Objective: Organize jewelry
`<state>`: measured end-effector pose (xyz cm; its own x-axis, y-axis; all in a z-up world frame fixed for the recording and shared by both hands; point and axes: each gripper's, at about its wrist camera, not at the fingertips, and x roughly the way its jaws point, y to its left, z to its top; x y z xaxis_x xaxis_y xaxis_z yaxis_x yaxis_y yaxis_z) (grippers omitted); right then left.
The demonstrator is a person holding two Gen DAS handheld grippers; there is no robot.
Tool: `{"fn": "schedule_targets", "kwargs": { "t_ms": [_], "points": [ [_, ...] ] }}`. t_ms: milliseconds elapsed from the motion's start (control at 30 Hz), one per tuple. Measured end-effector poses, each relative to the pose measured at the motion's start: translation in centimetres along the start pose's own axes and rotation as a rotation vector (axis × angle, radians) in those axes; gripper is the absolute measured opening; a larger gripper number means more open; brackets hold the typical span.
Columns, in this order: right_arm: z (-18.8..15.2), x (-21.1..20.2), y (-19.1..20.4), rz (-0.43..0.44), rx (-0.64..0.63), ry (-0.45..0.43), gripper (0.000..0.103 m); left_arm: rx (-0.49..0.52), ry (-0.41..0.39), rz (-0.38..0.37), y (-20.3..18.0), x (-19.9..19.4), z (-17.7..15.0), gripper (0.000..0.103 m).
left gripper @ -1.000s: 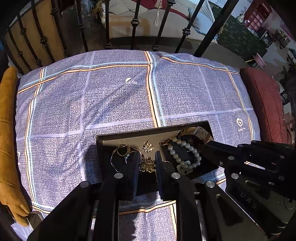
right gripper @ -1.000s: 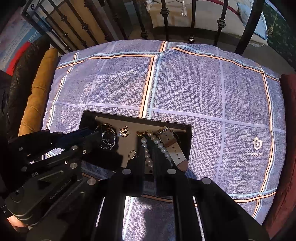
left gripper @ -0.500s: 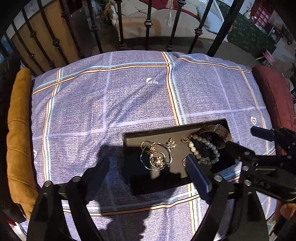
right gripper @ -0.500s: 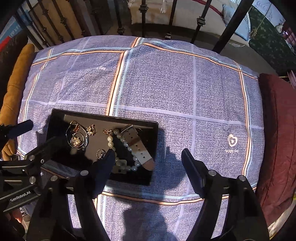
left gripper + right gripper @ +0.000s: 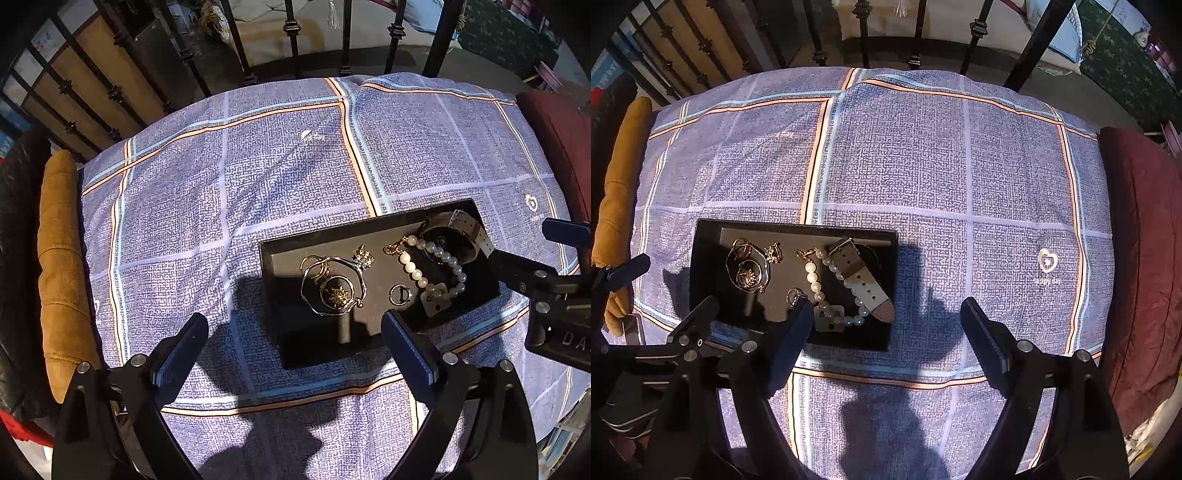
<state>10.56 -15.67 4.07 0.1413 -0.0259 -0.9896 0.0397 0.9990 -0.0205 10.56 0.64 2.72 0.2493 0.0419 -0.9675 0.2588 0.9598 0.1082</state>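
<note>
With the jewelry gathered in the black tray (image 5: 373,334) on the checked bedspread (image 5: 258,166), I hold the left claw (image 5: 291,347) and right claw (image 5: 886,325) above it, jaws just spread wide and empty, releasing everything.

- Checked blue-grey cloth cover (image 5: 960,177), woven, matt, with orange and pale stripes; slightly creased.
- Black rectangular tray (image 5: 705,236), matt, smooth inner floor.
- Thin silver-tone metal hoop (image 5: 332,286), glossy, wavy outline.
- Gold-tone metal pieces (image 5: 364,256), shiny, finely textured.
- White pearl-bead bracelet (image 5: 413,267), smooth, glossy beads.
- Grey-white watch strap (image 5: 860,277), leather-like, matt, punched holes, metal buckle.
- Mustard cushion (image 5: 59,266), suede-like cloth, matt.
- Dark red cushion (image 5: 1137,240), soft cloth, matt.
- Black iron railing (image 5: 293,33), metal, dull sheen.
- Left gripper (image 5: 291,341) and right gripper (image 5: 882,328): black matt plastic, ribbed pads, metal screws.
</note>
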Motion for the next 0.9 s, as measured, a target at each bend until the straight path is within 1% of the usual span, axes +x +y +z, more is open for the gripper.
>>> {"fn": "schedule_targets", "kwargs": {
  "t_ms": [67,233,433,533,667,700,900],
  "points": [
    [-0.6,-0.1,0.0,0.009,0.015,-0.004,0.081,0.009,0.001,0.01,0.0,-0.1,-0.4,0.092],
    [-1.4,-0.3,-0.1,0.017,0.049,-0.012,0.081,-0.012,-0.006,0.01,0.6,-0.5,-1.1,0.092],
    [-1.6,-0.9,0.6,0.019,0.039,-0.024,0.082,-0.012,-0.015,-0.003,0.5,-1.0,-1.4,0.092],
    [-1.6,-1.0,1.0,0.024,0.025,-0.022,0.083,0.003,-0.013,0.008,0.5,-1.1,-1.5,0.092],
    [-1.5,-1.2,1.2,0.023,0.021,-0.028,0.086,-0.003,-0.021,0.009,0.6,-1.3,-1.4,0.092],
    [-1.5,-1.3,1.3,0.021,0.02,-0.032,0.088,-0.003,-0.025,0.011,0.6,-1.4,-1.3,0.092],
    [-1.5,-1.4,1.2,0.03,0.027,-0.032,0.088,0.001,-0.06,-0.002,0.4,-2.0,-1.1,0.093]
  ]
}}
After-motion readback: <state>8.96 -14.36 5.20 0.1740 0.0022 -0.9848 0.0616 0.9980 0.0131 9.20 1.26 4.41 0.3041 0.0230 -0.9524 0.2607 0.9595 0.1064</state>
